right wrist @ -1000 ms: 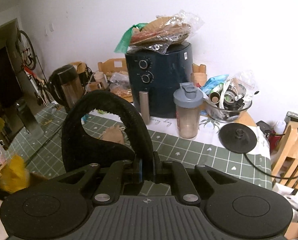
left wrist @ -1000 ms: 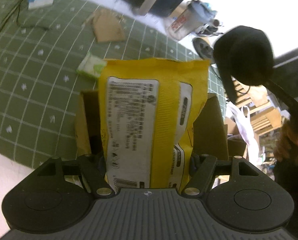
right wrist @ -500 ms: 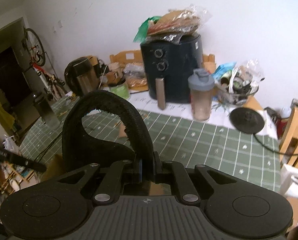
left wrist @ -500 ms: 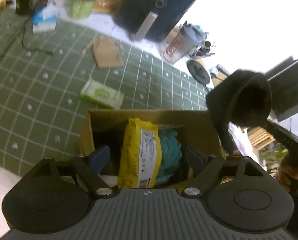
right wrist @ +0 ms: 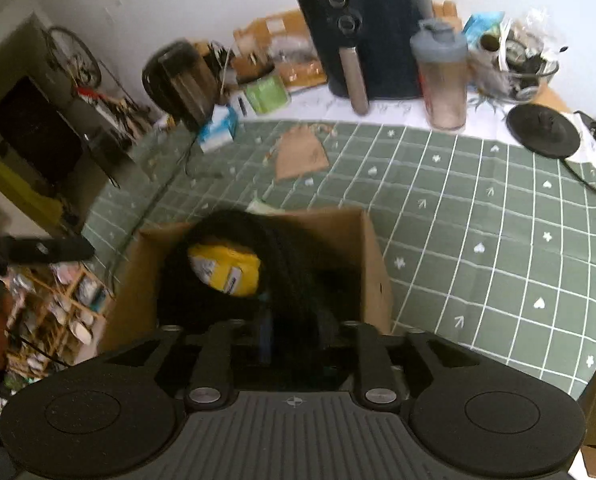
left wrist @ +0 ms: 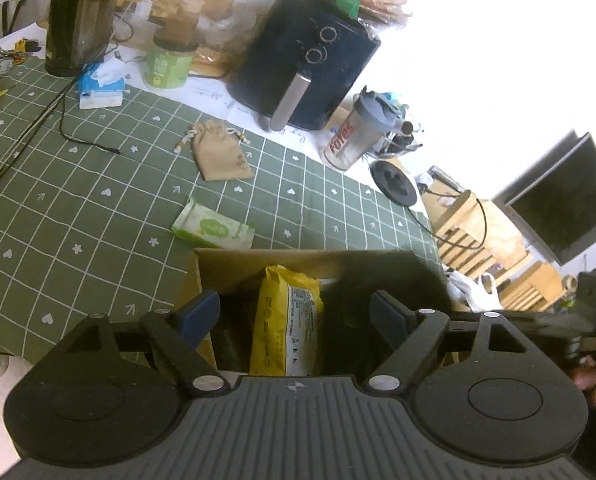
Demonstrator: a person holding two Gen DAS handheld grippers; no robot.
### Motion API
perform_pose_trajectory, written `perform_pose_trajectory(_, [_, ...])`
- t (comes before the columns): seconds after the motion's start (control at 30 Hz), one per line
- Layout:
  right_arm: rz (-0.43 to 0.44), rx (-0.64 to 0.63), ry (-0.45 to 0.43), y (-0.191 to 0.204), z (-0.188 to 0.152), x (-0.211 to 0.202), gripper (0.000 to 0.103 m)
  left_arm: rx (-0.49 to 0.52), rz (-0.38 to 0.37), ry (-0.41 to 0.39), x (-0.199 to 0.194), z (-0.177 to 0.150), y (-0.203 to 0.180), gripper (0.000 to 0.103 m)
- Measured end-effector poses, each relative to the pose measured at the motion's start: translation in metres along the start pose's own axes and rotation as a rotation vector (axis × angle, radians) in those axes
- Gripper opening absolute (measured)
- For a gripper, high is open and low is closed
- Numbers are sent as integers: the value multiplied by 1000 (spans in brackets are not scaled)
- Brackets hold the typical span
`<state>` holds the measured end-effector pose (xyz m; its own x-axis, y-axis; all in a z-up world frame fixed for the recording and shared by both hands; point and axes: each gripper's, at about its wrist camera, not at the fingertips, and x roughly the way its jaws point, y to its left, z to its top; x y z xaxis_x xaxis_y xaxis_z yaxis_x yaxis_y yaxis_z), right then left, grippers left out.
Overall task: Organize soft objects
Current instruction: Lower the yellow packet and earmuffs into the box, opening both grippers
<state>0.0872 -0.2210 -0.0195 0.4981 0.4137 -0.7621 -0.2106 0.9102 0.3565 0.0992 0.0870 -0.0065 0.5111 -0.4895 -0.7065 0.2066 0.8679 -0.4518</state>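
Black soft item (right wrist: pixel 281 264) is being released from the opening right tool (right wrist: pixel 293 340) into the cardboard box (right wrist: pixel 372 264) at 12 o'clock, seemingly beside the yellow pack (right wrist: pixel 225 268); left tool (left wrist: pixel 295 312) is held wide, empty.

Yellow packet (left wrist: pixel 285 322), black hat (right wrist: pixel 281 264) now boxed

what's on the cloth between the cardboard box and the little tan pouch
In the left wrist view, a green-and-white wipes pack lies on the checked cloth between the cardboard box and the tan pouch; otherwise that stretch is bare.
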Motion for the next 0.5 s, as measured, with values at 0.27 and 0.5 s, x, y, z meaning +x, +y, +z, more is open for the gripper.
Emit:
perform_pose_trajectory(0.27, [-39, -179, -70, 22, 26, 0, 97, -20, 33, -81, -9, 12, -11, 83])
perform_pose_trajectory(0.5, [-30, -256, -83, 29, 50, 1, 103, -14, 34, -163, -10, 27, -32, 83])
